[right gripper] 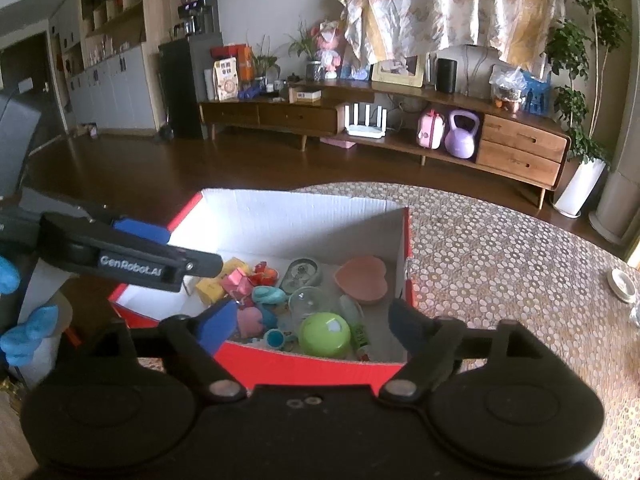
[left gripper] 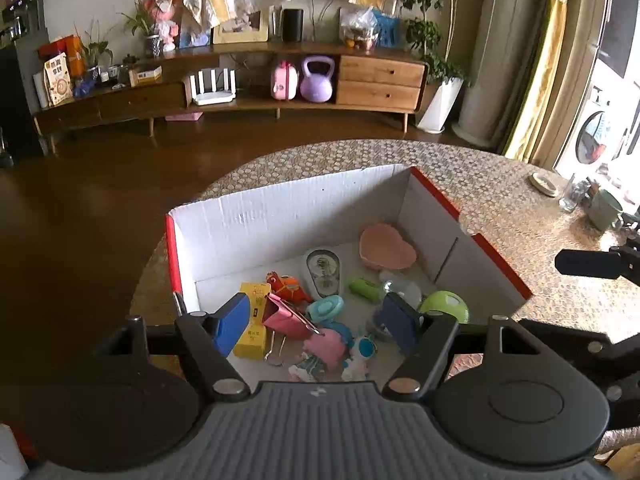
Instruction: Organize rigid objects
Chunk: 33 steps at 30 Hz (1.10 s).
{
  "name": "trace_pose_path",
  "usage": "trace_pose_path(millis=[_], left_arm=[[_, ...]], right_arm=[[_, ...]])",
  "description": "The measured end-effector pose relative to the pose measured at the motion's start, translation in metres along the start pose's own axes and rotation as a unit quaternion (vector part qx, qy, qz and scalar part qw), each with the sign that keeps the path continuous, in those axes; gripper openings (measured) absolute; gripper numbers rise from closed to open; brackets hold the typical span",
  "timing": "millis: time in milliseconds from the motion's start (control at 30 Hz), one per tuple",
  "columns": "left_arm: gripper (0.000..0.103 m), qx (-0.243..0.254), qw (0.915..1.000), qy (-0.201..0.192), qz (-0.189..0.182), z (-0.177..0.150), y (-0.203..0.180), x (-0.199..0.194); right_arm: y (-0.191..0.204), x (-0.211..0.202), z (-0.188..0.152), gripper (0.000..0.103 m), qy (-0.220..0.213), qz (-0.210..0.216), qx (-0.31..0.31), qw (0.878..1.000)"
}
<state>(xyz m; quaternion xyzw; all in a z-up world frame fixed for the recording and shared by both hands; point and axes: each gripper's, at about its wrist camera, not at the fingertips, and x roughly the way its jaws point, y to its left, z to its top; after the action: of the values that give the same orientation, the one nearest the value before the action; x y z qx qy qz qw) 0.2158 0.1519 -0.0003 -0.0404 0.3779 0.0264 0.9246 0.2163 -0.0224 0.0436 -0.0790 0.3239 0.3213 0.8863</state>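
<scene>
A red-and-white cardboard box (left gripper: 280,220) (right gripper: 312,360) stands open on the table. Inside lie several small objects: a pink heart dish (left gripper: 386,246) (right gripper: 362,278), a green round container (left gripper: 444,306) (right gripper: 324,334), a yellow carton (left gripper: 253,340), a pink binder clip (left gripper: 284,318), an orange toy (left gripper: 288,284) and a white oval item (left gripper: 323,272). My left gripper (left gripper: 316,320) hangs open above the box's near end, nothing between its blue pads. My right gripper (right gripper: 312,322) is open too, over the box's front wall, and holds nothing.
The box rests on a table with a dotted cloth (left gripper: 500,208) (right gripper: 500,260). A white dish (left gripper: 544,184), a glass (left gripper: 570,198) and a green mug (left gripper: 604,208) stand at its far right. A blue-gloved hand (right gripper: 28,332) shows at the left. A wooden sideboard (left gripper: 380,80) lines the far wall.
</scene>
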Motion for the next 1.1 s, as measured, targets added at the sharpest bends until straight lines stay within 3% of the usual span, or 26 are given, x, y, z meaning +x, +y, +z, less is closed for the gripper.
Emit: trace_pose_path(millis=[267,733,1100], left_arm=[[0.082,0.006,0.9995,-0.031,-0.002,-0.014,-0.008,-0.028],[0.099,-0.008,0.997,-0.076,0.015,-0.038,-0.026,-0.063],[0.1,-0.002,0.9927,-0.111,0.046,-0.047,-0.037,-0.088]], right_arm=[[-0.002,-0.023,-0.006,0.103,-0.024,0.008,0.017,1.0],[-0.002,-0.056,-0.015,0.103,-0.06,0.005,0.018,0.998],[0.002,-0.081,-0.021,0.103,-0.091,0.004,0.018,0.996]])
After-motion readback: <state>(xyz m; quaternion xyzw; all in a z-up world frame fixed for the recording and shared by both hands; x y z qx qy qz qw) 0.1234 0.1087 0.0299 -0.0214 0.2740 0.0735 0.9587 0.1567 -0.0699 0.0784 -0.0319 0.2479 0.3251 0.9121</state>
